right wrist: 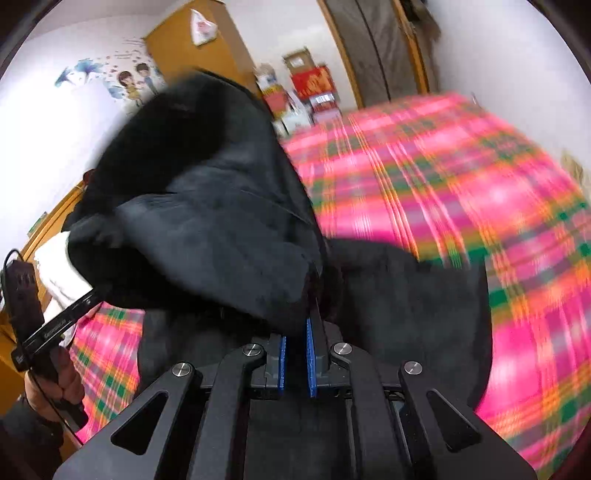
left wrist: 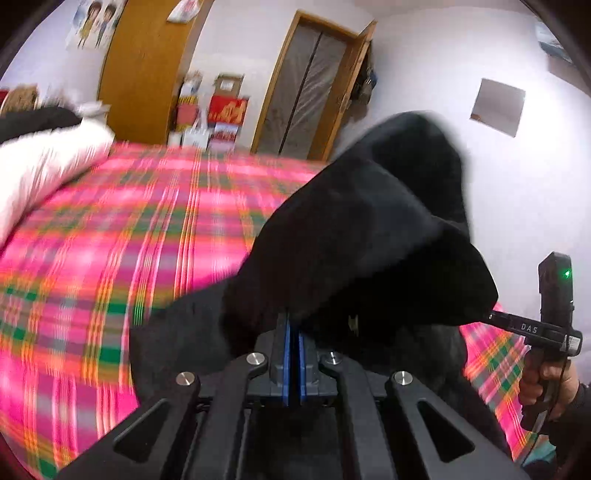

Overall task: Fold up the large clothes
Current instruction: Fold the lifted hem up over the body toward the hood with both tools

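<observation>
Blk garment (left wrist: 369,236): matt fleecy cloth.

Bed (left wrist: 129,229) under pink plaid sheet; white walls (left wrist: 424,55); wooden wardrobe (left wrist: 147,70); wood-framed door (left wrist: 310,85); cartoon wall stickers (right wrist: 135,83).

Setting: bedroom in a home.
Evidence:
- bed (left wrist: 147,229), covered by a pink, green and orange plaid sheet that fills most of both views;
- white quilt (left wrist: 48,166) bunched at the bed's far left;
- wooden wardrobe (left wrist: 144,70) against the white wall;
- wood-framed door (left wrist: 314,81) beyond the bed;
- cartoon wall sticker (right wrist: 135,83) of two children, with blue flowers beside it;
- red boxes (left wrist: 227,110) stacked on the floor between wardrobe and door;
- bag (right wrist: 201,26) hanging on the wardrobe front.
</observation>
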`<state>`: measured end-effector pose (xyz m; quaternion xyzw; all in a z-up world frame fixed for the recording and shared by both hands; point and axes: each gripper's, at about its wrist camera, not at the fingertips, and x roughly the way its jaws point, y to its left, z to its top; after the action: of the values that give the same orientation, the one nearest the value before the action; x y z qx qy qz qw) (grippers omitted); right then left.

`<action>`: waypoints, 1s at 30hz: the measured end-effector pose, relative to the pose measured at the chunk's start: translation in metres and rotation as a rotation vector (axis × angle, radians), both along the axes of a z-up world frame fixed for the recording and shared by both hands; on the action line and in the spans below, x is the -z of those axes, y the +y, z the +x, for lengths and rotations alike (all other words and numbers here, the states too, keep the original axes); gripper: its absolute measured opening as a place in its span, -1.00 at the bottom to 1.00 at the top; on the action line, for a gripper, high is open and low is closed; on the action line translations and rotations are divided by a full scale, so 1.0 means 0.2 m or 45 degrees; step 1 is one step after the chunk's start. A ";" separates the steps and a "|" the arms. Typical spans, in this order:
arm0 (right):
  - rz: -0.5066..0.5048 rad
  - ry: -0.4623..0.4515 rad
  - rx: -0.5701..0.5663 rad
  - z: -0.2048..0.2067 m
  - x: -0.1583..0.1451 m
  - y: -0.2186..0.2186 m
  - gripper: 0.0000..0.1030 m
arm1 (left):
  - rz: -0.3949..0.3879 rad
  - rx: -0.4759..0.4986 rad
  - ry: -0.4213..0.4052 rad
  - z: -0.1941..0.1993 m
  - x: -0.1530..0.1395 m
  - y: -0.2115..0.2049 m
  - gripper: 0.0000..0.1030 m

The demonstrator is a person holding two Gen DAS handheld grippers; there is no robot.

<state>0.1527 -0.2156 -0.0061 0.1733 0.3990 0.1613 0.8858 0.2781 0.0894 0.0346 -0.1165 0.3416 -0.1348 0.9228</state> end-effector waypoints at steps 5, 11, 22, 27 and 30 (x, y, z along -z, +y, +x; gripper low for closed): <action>-0.025 0.177 0.010 -0.09 0.27 -0.01 -0.84 | 0.038 -0.033 0.194 -0.13 0.23 -0.01 -0.92; -0.005 0.290 0.115 -0.18 0.34 -0.15 -0.64 | 0.063 -0.013 0.363 -0.32 0.35 0.02 -0.89; 0.193 0.138 0.068 -0.03 0.05 0.01 0.06 | 0.007 -0.039 0.141 -0.26 0.05 0.00 -0.36; 0.071 0.003 -0.061 0.05 0.03 0.27 0.06 | 0.086 0.070 0.044 -0.10 0.06 -0.20 -0.36; -0.053 0.100 -0.081 0.07 0.22 0.33 -0.26 | 0.115 0.068 0.177 -0.06 0.28 -0.26 -0.36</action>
<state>0.1668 -0.1501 -0.0499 0.1483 0.4421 0.1741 0.8673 0.2654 0.0375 -0.0214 -0.0747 0.4136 -0.1352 0.8973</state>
